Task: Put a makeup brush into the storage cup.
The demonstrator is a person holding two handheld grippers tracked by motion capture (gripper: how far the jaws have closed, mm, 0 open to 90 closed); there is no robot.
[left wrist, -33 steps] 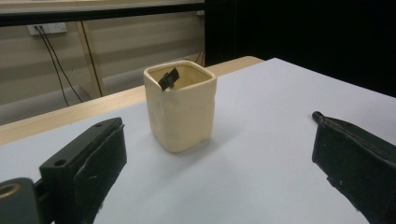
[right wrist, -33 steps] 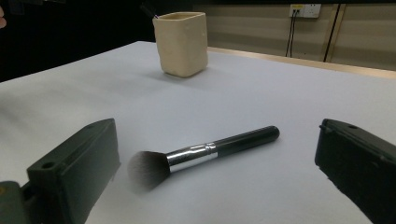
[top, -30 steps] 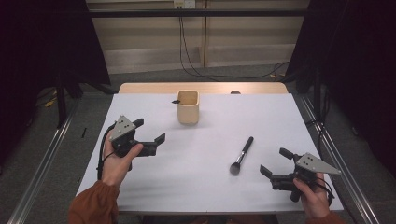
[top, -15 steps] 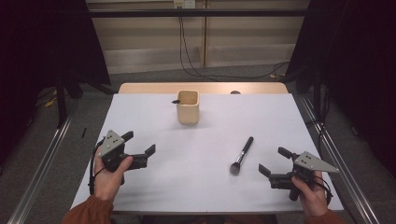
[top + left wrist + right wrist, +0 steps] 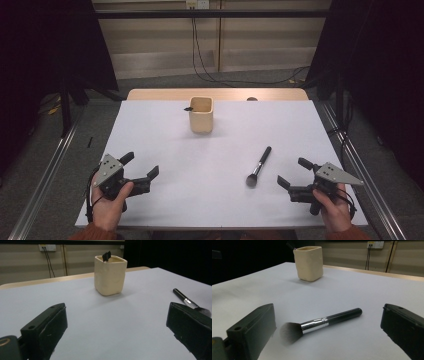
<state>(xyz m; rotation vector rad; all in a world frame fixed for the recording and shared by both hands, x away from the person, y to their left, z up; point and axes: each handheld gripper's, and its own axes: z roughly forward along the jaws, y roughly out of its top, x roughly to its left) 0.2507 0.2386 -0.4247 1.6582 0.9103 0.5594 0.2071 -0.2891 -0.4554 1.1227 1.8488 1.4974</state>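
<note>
The makeup brush (image 5: 259, 166) lies flat on the white worktop (image 5: 165, 130) at about 4 o'clock from the cream cup (image 5: 201, 114), bristles toward the near edge; bare surface surrounds it. The right claw (image 5: 295, 175) gapes empty just beside the bristles, near the worktop's 5 o'clock corner; the left claw (image 5: 142, 170), also wide open, holds nothing near the 7 o'clock corner.

Glossy-handled brush (image 5: 322, 322), matt cream cup (image 5: 309, 263)

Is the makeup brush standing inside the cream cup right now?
No, the makeup brush lies flat on the table, well apart from the cream cup, near the right gripper.
</note>
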